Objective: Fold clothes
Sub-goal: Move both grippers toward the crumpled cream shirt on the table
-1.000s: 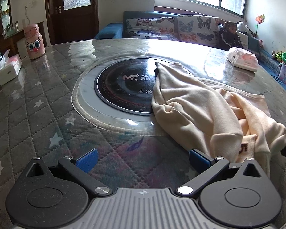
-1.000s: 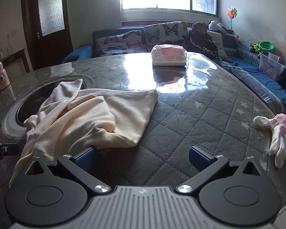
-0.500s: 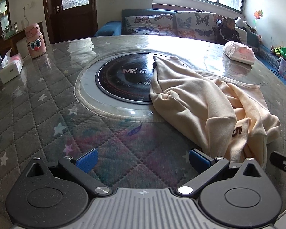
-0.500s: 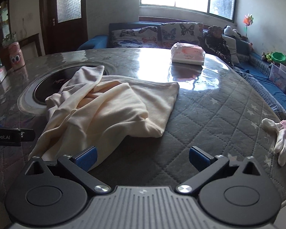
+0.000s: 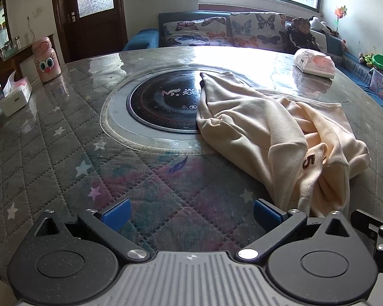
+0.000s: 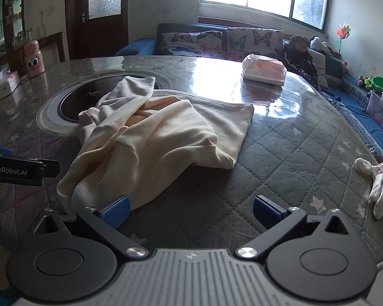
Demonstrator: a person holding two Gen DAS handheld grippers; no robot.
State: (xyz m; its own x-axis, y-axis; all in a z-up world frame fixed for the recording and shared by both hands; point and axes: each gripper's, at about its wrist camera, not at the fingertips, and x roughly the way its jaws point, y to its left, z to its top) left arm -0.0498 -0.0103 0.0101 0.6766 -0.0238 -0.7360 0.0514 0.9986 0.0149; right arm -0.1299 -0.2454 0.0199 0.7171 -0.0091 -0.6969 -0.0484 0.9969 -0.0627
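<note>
Both grippers idle, nothing gripped. Left gripper [image 5: 191,210] has its blue fingers spread wide over bare quilted table [image 5: 51,153]; its right finger sits just beside the near hem of the cream garment [image 5: 268,127]. Right gripper [image 6: 190,210] is equally wide open, its left finger at the garment's [image 6: 153,137] near edge; contact there can't be judged. Garment lies crumpled on the table, one sleeve draped onto the round black cooktop inset [image 5: 163,104], a brown "5" showing on a fold. Tissue pack [image 6: 264,70] sits further back, well apart. White glove [image 6: 378,188] lies at the table's right edge.
</note>
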